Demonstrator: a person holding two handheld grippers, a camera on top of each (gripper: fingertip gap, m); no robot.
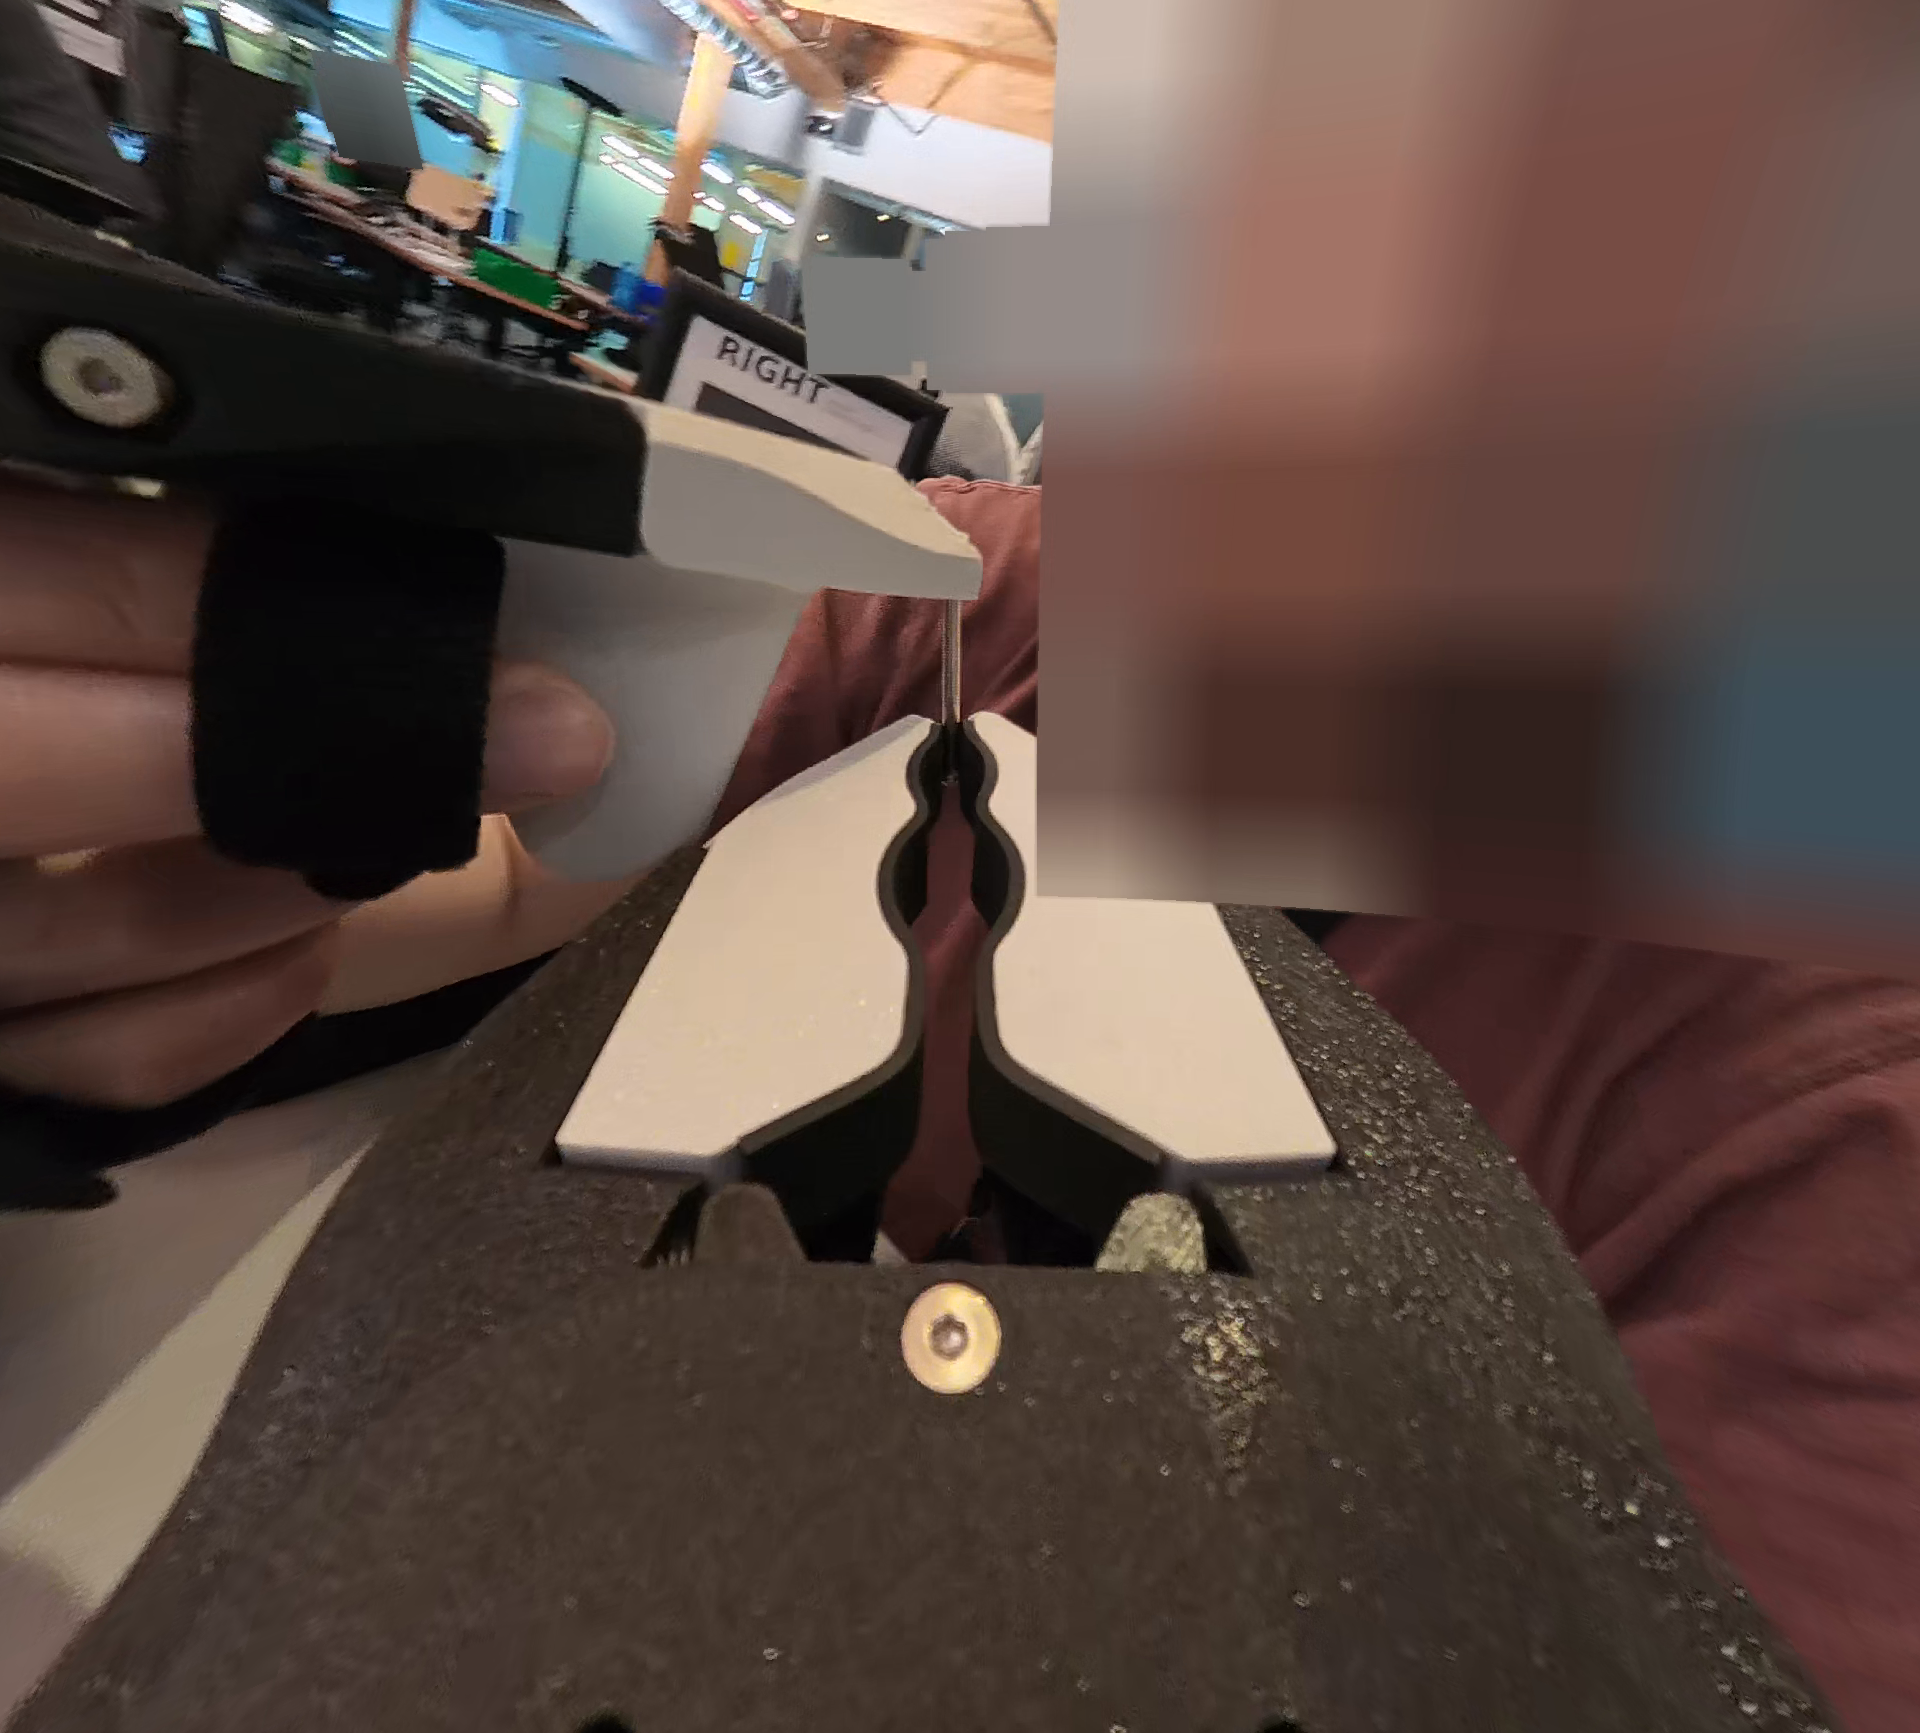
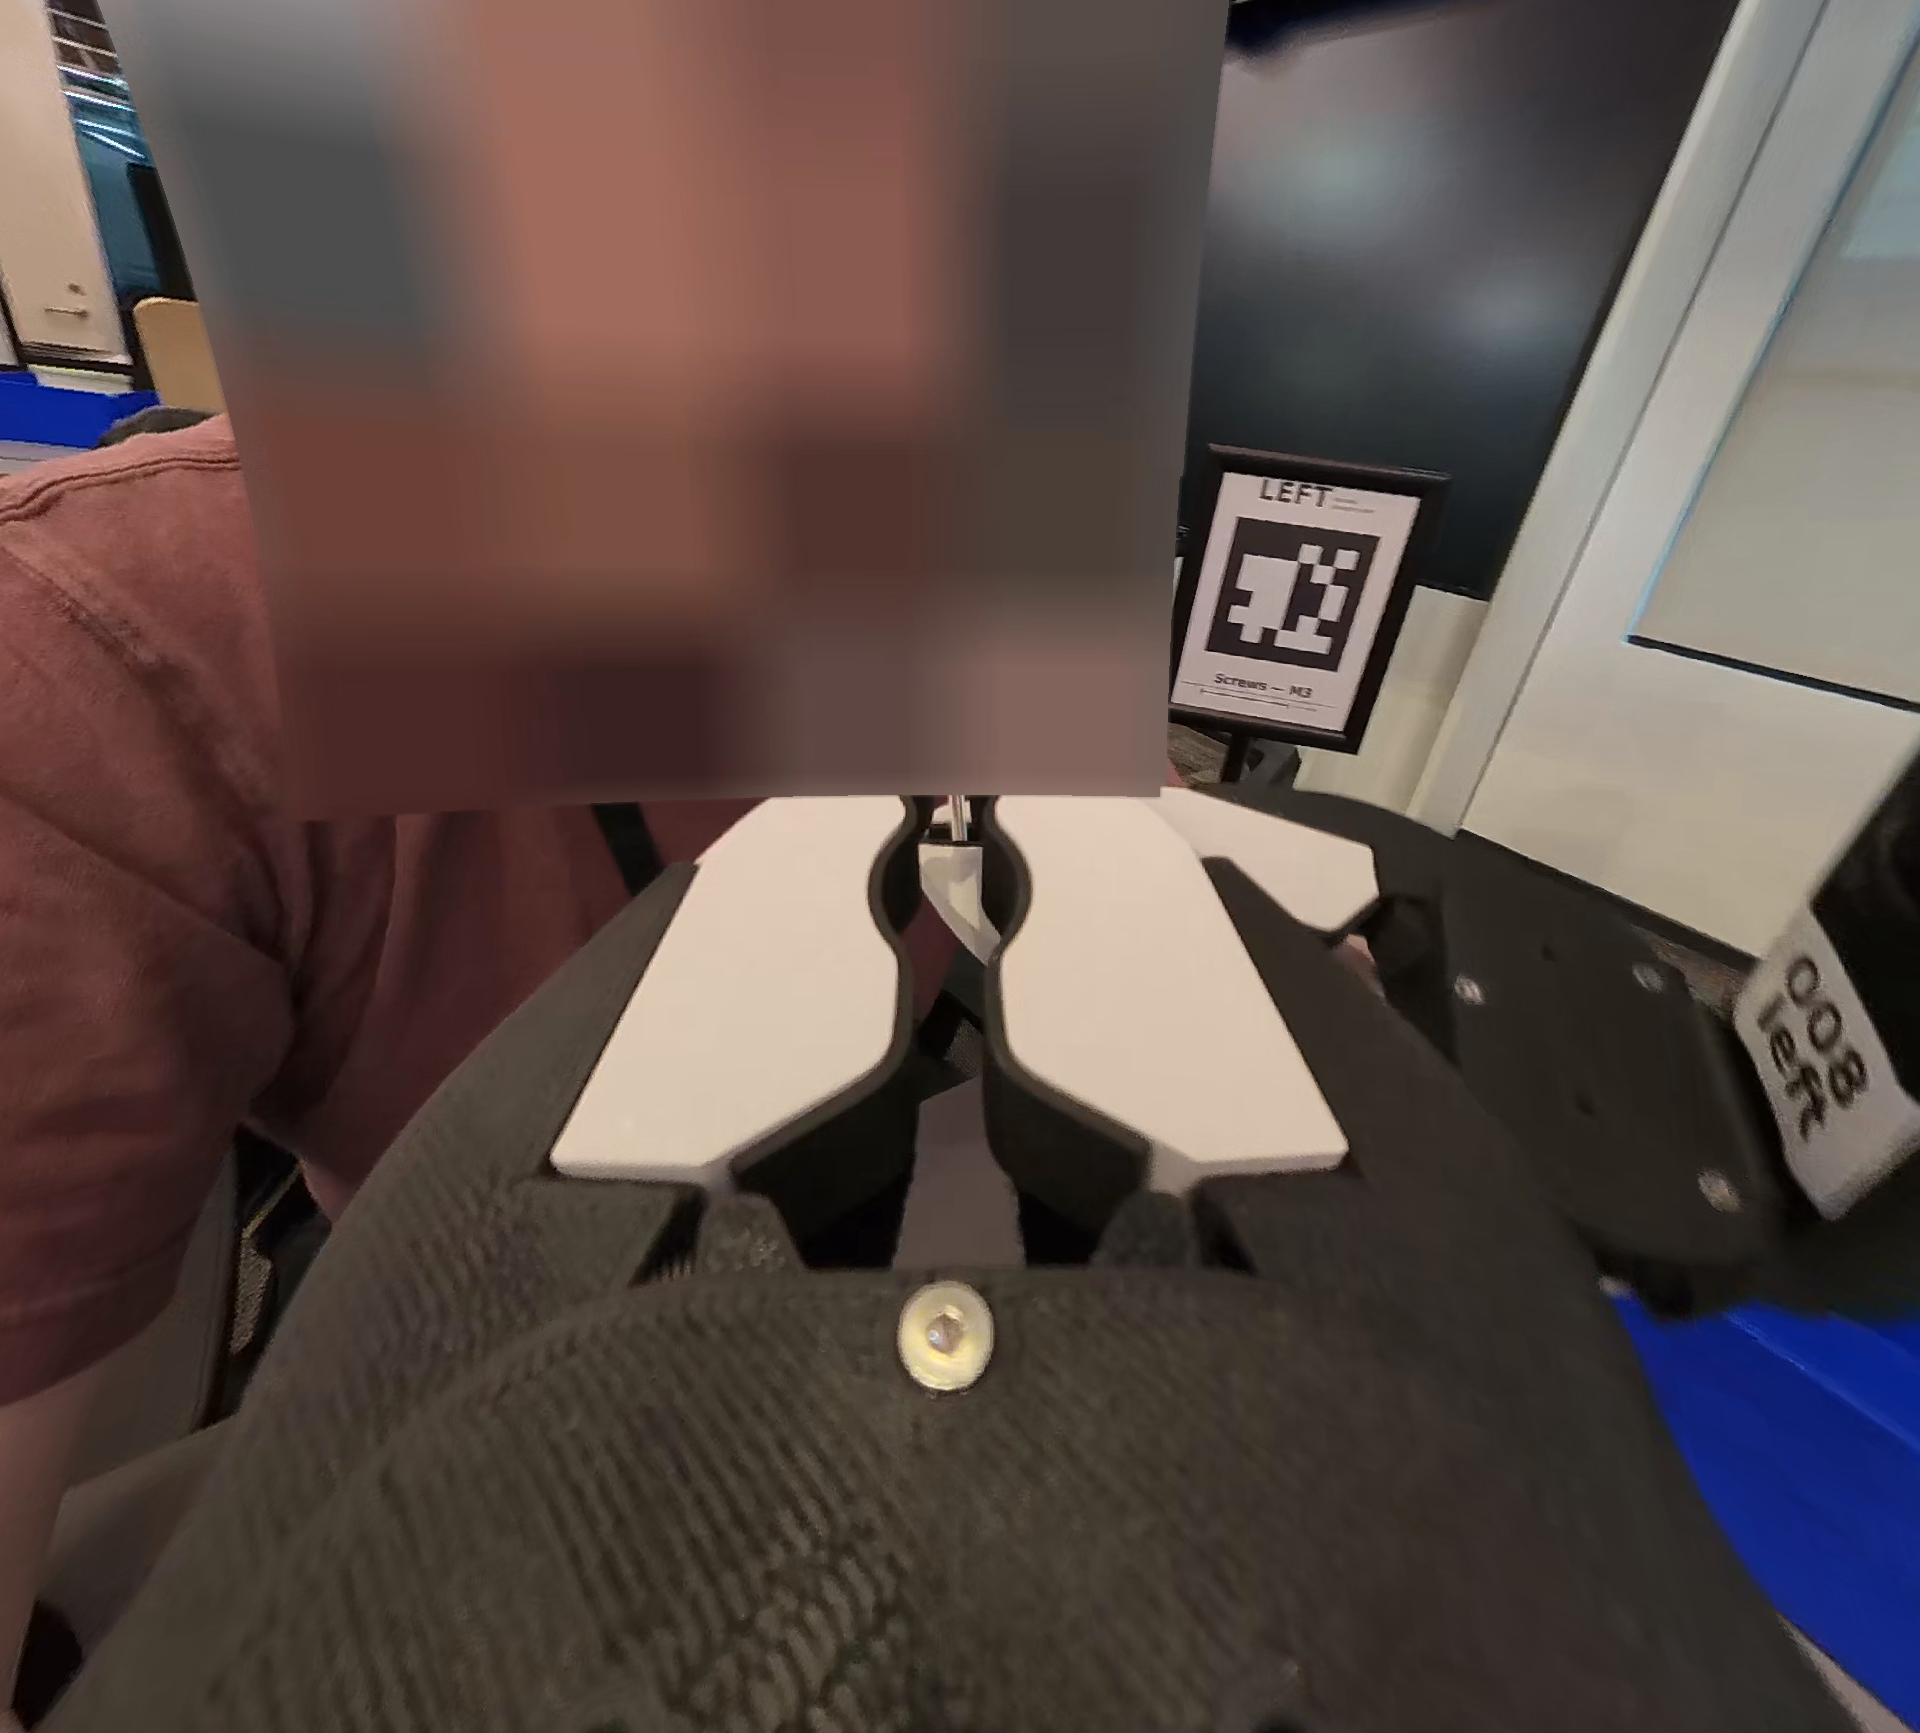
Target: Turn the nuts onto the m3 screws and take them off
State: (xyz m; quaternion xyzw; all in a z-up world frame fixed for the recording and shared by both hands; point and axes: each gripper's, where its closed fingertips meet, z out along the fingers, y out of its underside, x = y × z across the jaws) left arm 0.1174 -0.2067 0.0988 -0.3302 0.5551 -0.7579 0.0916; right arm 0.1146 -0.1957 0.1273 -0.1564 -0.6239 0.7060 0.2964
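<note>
A thin metal screw (image 1: pixel 949 665) stands upright between the two grippers, held in the air in front of a person. My left gripper (image 1: pixel 948 733) is shut on its lower end. My right gripper (image 1: pixel 961 587) comes in level from the left and its white fingertips are closed over the screw's top. In the right wrist view my right gripper (image 2: pixel 951 805) is nearly closed, with its tips partly hidden by a blurred patch. A short piece of the screw (image 2: pixel 951 819) shows between them, above the left gripper's finger (image 2: pixel 951 888). No nut shows.
A person in a maroon shirt (image 2: pixel 156 800) sits close behind the grippers. A hand (image 1: pixel 104 748) with a black strap holds the right gripper. Framed marker signs (image 2: pixel 1299 603) (image 1: pixel 790 405) stand behind. A dark screen (image 2: pixel 1455 229) is at the right, and work tables (image 1: pixel 468 260) are far off. Less than 4 cm separates the two grippers' tips.
</note>
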